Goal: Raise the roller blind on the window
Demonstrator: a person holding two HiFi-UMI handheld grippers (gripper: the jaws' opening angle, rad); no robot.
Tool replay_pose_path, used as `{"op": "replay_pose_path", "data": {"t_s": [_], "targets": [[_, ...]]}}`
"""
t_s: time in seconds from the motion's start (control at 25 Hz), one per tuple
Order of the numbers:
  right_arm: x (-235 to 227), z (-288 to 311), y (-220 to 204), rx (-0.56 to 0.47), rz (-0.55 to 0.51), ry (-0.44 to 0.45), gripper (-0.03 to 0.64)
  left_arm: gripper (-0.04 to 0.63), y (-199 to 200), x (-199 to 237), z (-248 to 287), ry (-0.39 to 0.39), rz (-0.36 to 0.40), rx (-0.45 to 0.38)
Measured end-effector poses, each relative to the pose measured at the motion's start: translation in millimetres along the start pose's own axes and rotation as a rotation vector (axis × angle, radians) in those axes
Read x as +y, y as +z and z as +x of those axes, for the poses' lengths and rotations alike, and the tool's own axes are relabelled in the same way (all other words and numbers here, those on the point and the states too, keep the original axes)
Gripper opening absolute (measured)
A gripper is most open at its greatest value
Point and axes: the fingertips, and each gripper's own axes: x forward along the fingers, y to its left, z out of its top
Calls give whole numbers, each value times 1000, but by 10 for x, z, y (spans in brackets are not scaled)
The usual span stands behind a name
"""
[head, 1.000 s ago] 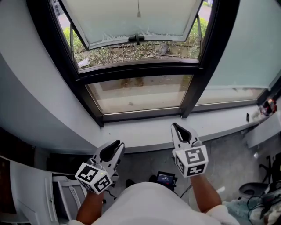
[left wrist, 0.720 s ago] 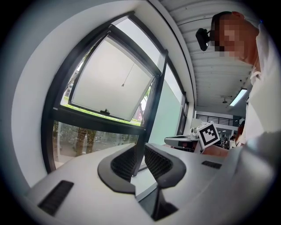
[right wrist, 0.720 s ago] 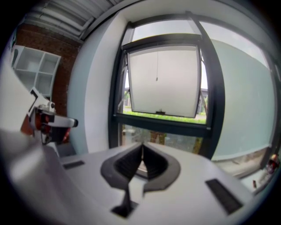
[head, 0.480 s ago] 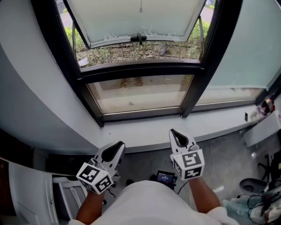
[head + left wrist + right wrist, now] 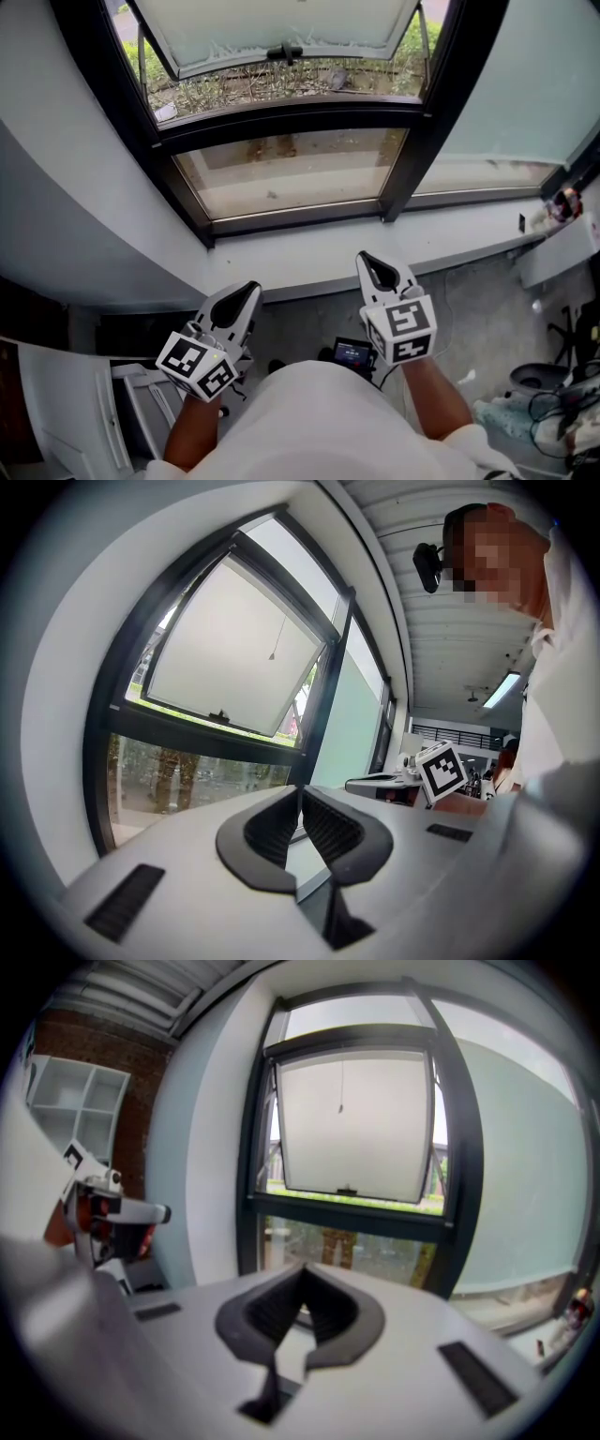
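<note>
I hold both tools low and near the body, on the near side of the white sill (image 5: 309,255). The left gripper (image 5: 247,292) has just been closing; its ribbed jaws now meet at the tips with nothing between them. The right gripper (image 5: 367,262) is likewise closed and empty, and sits a little farther forward than the left. Neither touches anything.

Beyond the sill stands the black-framed window (image 5: 281,120), with a fixed lower pane (image 5: 291,178) and above it an upper sash (image 5: 356,1124) tilted open at the bottom. In both gripper views a thin pull cord (image 5: 340,1082) with a small weight at its end hangs in front of the middle of that sash, well apart from both tools. The blind itself I cannot pick out for certain. To the right is a pale green pane (image 5: 525,84).
</note>
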Motion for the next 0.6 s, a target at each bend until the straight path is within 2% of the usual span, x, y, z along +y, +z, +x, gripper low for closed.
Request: {"op": "replay_pose_path", "data": {"t_s": [0.6], "targets": [[5,-12,53,-6,-21,-6,21,38,-24,-70,1,-9,-8,12]]}}
